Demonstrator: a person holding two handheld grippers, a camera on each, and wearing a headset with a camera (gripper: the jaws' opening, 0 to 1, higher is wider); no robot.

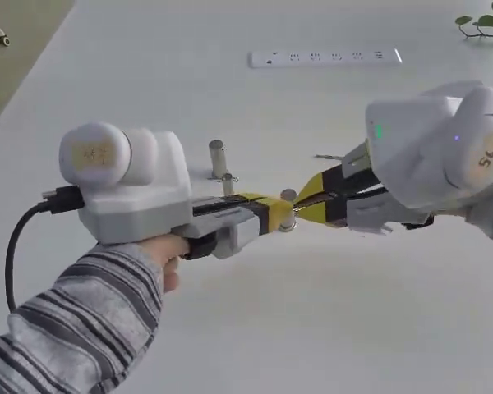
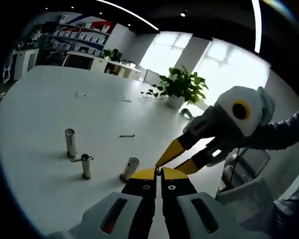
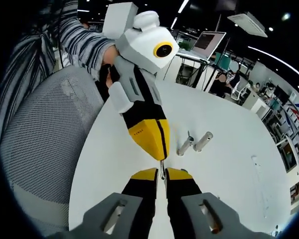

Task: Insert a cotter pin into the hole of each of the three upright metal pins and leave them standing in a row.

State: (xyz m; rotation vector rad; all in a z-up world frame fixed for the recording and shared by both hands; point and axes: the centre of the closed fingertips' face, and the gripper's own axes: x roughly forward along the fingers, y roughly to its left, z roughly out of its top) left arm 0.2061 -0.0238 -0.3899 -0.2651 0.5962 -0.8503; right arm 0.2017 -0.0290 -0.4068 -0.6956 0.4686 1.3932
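Observation:
Three metal pins stand on the white table [image 1: 255, 312]: a bare one [image 1: 218, 158], one with a cotter pin through it [image 1: 228, 185], and a third [image 1: 287, 197] just behind the gripper tips. They also show as the far pin [image 2: 70, 143], the middle pin [image 2: 86, 166] and the near pin [image 2: 129, 169]. My left gripper [image 1: 281, 215] [image 2: 159, 173] is shut on a small cotter pin [image 3: 162, 172]. My right gripper [image 1: 296, 203] [image 3: 162, 175] meets it tip to tip, jaws narrowly apart on either side of that cotter pin.
A loose cotter pin [image 1: 329, 156] [image 2: 126, 135] lies on the table behind the grippers. A white power strip [image 1: 324, 57] lies at the far side and a potted plant [image 2: 179, 87] stands by the table's far edge. A mesh chair [image 3: 45, 149] is beside the table.

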